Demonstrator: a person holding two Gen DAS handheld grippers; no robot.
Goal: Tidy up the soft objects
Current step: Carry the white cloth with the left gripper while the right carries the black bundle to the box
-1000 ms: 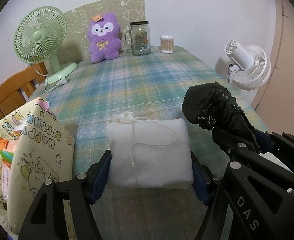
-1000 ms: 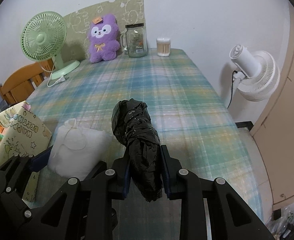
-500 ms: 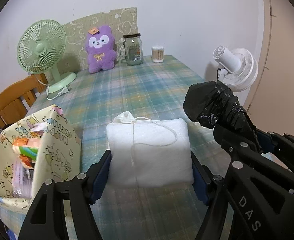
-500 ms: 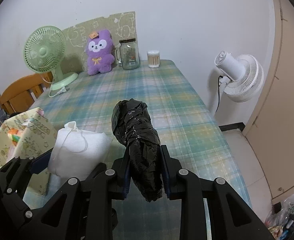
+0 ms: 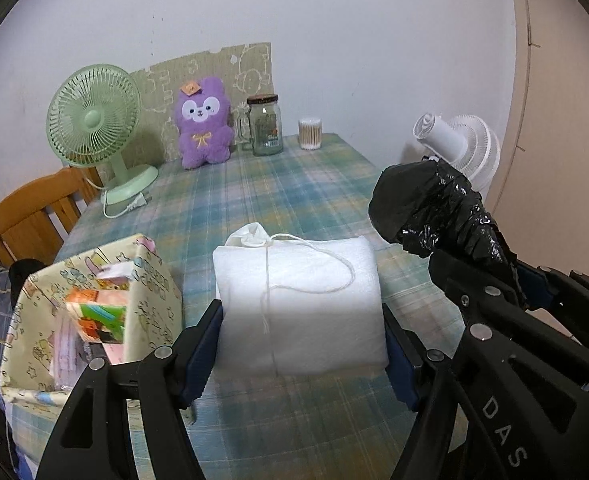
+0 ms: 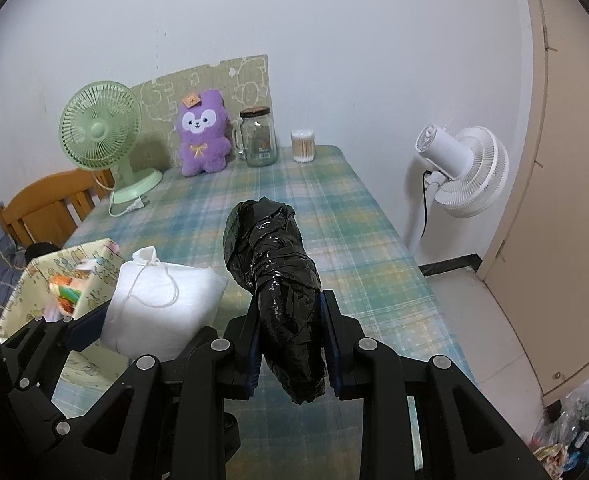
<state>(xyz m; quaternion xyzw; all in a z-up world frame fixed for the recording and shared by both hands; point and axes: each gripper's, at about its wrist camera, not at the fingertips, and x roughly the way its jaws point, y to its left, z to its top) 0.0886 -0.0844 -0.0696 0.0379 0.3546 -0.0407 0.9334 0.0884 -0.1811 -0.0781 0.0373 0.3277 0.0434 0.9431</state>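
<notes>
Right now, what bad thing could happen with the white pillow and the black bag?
The white pouch is gripped only at its near end by the left gripper, so it may sag or slip. Its loose string could snag. The black bundle in the right gripper might bump the yellow box.

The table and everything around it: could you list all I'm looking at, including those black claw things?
White pouch: 1, white, in left gripper.
Black bundle: 1, black plastic, in right gripper.
Patterned box: 1, cream, table's near left.
Plush toy: 1, purple, far end.
Desk fan: 1, green, far left.
Jar: 1, clear, beside plush.
Swab tub: 1, far end.
Pedestal fan: 1, white, on floor.
Chair: 1, wooden, left.
Table: 1, plaid cloth.
Left gripper; right gripper: black.
</notes>
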